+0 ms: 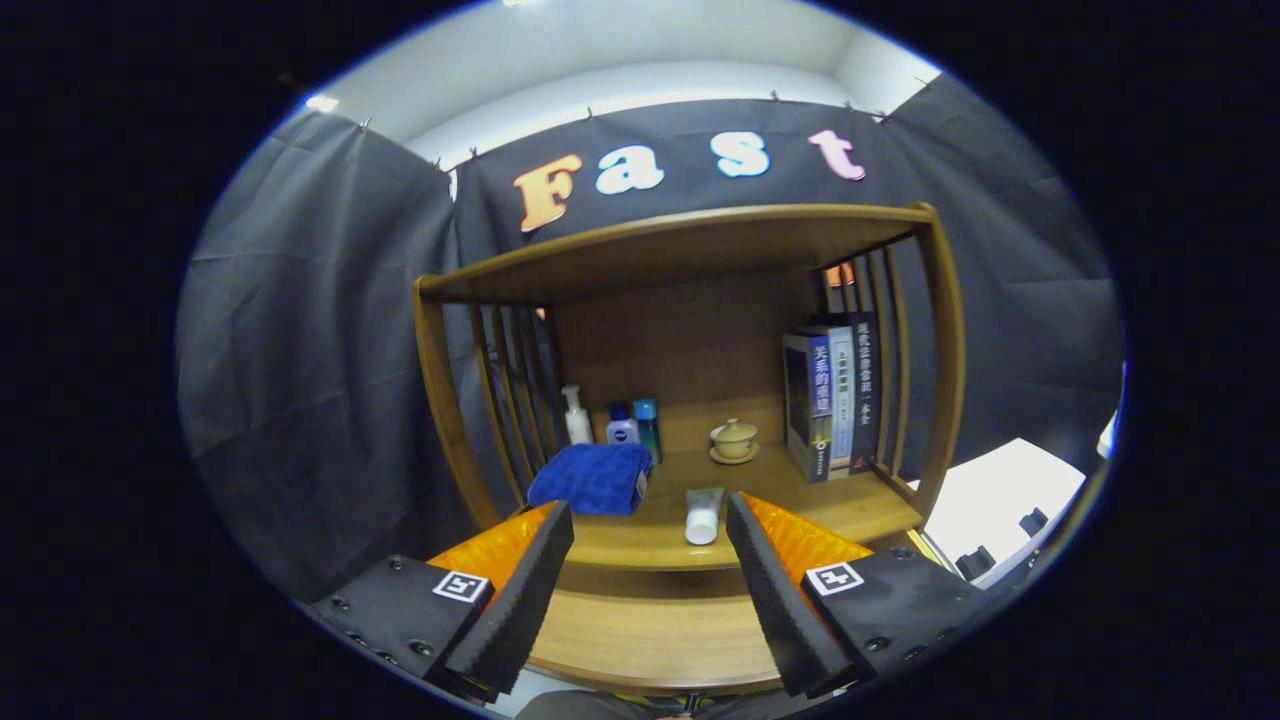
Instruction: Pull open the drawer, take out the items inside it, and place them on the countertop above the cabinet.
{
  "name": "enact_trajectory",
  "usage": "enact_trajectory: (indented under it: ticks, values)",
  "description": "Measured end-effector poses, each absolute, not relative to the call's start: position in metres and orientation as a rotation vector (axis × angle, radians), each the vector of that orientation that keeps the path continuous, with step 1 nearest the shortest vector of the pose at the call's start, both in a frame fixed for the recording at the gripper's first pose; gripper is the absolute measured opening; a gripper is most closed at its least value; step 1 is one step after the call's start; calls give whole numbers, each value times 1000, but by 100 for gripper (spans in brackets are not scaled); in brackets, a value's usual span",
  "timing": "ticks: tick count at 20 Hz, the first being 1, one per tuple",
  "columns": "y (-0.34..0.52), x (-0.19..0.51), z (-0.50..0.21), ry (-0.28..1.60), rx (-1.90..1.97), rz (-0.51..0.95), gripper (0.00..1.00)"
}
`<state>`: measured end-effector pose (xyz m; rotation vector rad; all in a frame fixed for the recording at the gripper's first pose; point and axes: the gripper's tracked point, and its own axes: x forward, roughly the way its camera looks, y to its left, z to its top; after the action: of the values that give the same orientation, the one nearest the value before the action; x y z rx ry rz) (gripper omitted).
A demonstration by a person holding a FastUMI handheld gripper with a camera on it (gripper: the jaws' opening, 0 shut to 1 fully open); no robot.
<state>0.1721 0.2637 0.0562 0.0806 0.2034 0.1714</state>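
My gripper (648,525) is open, its fingers spread wide with nothing between them. Below and between them lies the wooden drawer front (650,625) of the cabinet; whether the drawer stands pulled out I cannot tell. Just beyond the fingertips is the wooden countertop (850,510). On it, a white tube (703,514) lies close to the front edge, just left of the right finger. A folded blue towel (592,478) rests on the countertop beyond the left finger.
At the back of the countertop stand a white pump bottle (576,415), two small blue bottles (633,427) and a lidded cup on a saucer (734,440). Several books (832,400) stand upright at the right. A wooden shelf (680,245) roofs the nook, with slatted sides.
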Motion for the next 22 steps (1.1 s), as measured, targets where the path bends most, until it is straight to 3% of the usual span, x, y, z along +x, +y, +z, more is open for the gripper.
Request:
enact_trajectory:
  ticks: [10,22]
  values:
    - [246,108,5,128,94,104,98]
    - [218,68,-102,221,-5,24,99]
